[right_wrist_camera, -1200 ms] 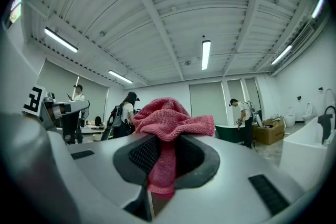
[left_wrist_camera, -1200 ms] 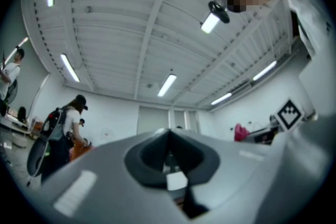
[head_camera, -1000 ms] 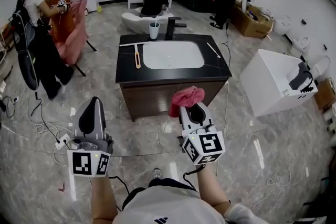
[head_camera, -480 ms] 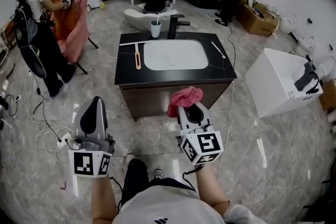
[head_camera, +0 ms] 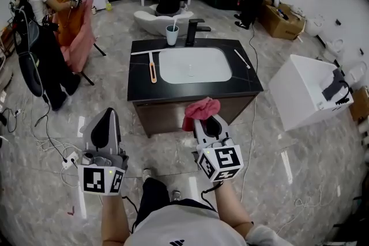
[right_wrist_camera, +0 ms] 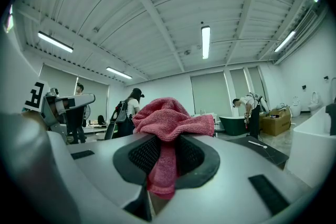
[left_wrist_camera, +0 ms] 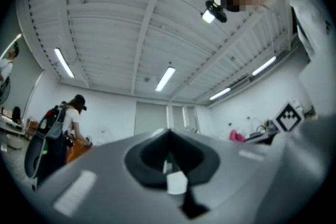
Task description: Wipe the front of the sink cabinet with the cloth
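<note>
Cloth (head_camera: 199, 110), pink: was clamped in right tongs (head_camera: 206, 121), just before the cabinet (head_camera: 164, 115) front; contact could not be told. Left tongs (head_camera: 106, 125): were closed, empty, off cabinet's left front corner, apart.

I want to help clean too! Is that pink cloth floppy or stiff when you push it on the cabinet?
Probably floppy: the cloth bunches and droops over the right gripper. It would likely squash flat against the cabinet front. It looks light, since a small pinch holds it.
</note>
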`<act>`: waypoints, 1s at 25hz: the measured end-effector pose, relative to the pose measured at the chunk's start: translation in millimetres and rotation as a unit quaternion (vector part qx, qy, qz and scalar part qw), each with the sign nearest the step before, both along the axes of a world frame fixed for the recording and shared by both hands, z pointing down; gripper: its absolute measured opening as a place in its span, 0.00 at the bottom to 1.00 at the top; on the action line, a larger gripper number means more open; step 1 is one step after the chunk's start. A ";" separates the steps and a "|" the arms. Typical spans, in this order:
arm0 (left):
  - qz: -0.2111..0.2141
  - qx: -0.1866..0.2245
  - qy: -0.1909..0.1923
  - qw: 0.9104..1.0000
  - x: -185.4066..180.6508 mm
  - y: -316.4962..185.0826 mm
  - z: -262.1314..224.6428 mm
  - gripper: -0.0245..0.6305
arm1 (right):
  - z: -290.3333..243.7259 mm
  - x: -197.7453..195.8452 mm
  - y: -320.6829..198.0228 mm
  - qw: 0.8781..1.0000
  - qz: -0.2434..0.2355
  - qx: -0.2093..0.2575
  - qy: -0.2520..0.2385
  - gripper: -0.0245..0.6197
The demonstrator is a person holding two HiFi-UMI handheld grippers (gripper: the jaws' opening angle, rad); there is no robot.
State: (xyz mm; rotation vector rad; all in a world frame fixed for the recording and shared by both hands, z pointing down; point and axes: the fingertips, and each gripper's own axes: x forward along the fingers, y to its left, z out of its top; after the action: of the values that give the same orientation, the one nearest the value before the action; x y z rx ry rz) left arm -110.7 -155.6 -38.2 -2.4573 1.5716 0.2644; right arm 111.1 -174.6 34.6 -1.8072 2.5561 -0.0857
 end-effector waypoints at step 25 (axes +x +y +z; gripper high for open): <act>0.073 -0.048 -0.020 0.996 -52.3 -158.0 37.8 0.04 | 55.2 -74.9 -123.1 0.996 0.045 -0.071 0.006 0.15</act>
State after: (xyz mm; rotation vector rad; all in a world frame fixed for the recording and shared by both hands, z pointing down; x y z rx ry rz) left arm -162.9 -313.6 -0.4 -2.6372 1.4232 0.1643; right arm 36.3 -297.8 89.8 -1.9739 2.5313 -0.2648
